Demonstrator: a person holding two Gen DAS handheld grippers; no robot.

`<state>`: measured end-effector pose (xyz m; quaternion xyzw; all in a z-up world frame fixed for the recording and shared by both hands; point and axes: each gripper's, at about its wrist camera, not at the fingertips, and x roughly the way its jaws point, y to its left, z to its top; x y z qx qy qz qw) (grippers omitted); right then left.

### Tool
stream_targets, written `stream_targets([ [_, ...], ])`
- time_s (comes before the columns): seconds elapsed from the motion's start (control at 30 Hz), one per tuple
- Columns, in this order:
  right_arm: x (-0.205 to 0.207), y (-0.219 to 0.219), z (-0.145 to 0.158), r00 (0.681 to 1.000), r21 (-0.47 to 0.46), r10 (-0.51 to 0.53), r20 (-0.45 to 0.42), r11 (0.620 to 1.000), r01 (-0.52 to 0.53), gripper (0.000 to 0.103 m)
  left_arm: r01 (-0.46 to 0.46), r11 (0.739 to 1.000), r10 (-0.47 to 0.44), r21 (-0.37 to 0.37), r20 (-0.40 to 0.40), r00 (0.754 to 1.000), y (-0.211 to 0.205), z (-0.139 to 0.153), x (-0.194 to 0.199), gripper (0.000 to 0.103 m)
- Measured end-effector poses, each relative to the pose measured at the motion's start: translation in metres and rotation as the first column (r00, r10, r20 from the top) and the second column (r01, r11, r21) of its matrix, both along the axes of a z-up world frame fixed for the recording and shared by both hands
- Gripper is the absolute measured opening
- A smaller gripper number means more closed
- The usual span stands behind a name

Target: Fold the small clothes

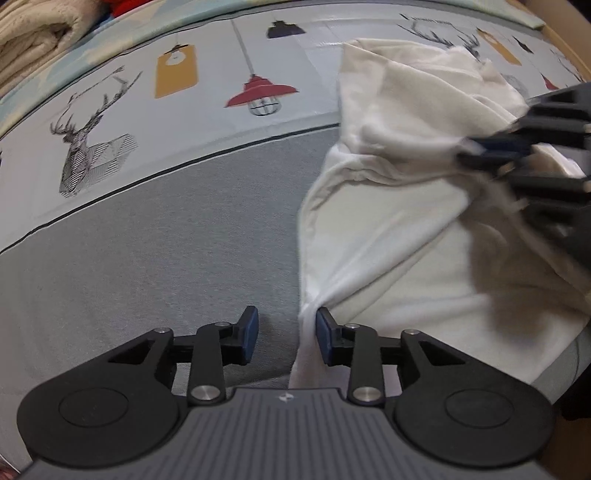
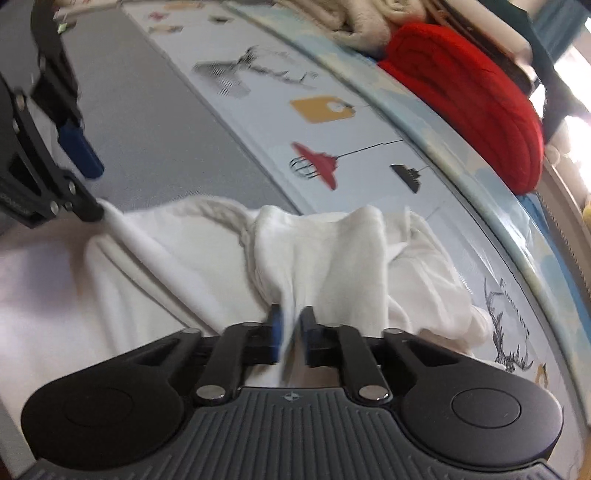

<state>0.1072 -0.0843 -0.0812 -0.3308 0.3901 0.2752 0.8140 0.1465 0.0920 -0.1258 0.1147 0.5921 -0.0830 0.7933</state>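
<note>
My right gripper (image 1: 476, 151) is smeared by blur at the left view's right edge. The white garment (image 1: 388, 236) runs off frame there, its shape unreadable.

Bed sheet (image 1: 147, 229), grey in the middle, with a pale border printed with stags and hanging lamps. Lying on it: crumpled white garment (image 1: 388, 240). Sitting along far edge: folded cream blanket (image 1: 33, 33), red knit (image 2: 469, 96).
</note>
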Motion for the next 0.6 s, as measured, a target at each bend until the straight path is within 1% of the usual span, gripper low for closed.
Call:
stream_targets([
  [0.07,-0.001,-0.012,0.018,0.999,0.06,-0.025,0.028,0.998,0.023,0.007,-0.017,1.0,0.017,-0.009,0.0,1.0,0.004,0.002,0.001,0.039],
  [0.13,0.0,-0.027,0.036,0.997,0.152,-0.066,0.032,0.986,0.06,0.007,-0.02,1.0,0.02,-0.017,0.008,1.0,0.004,0.004,0.001,0.039],
  [0.23,-0.003,-0.061,0.068,0.989,0.308,-0.139,0.041,0.944,0.119,0.006,-0.013,1.0,0.014,-0.016,0.017,1.0,-0.001,0.006,0.001,0.039],
  [0.27,-0.004,-0.075,0.08,0.985,0.372,-0.171,0.039,0.917,0.144,0.006,-0.01,1.0,0.01,-0.013,0.018,1.0,-0.004,0.006,0.0,0.039],
  [0.3,-0.005,-0.09,0.09,0.979,0.432,-0.203,0.032,0.886,0.169,0.006,-0.004,1.0,0.004,-0.011,0.02,1.0,-0.007,0.007,0.0,0.039],
  [0.4,-0.009,-0.142,0.118,0.948,0.583,-0.318,0.01,0.772,0.253,0.006,0.016,1.0,-0.016,-0.01,0.023,1.0,-0.015,0.006,-0.001,0.039],
  [0.47,-0.012,-0.183,0.133,0.914,0.669,-0.405,-0.011,0.676,0.308,0.006,0.024,1.0,-0.024,-0.002,0.021,0.999,-0.019,0.005,-0.001,0.039],
  [0.53,-0.015,-0.225,0.143,0.868,0.725,-0.495,-0.031,0.587,0.361,0.006,0.034,0.999,-0.034,0.006,0.018,0.999,-0.022,0.003,-0.002,0.039],
  [0.6,-0.019,-0.275,0.148,0.795,0.77,-0.603,-0.064,0.477,0.424,0.006,0.046,0.999,-0.046,0.016,0.011,0.999,-0.025,0.001,-0.002,0.039],
])
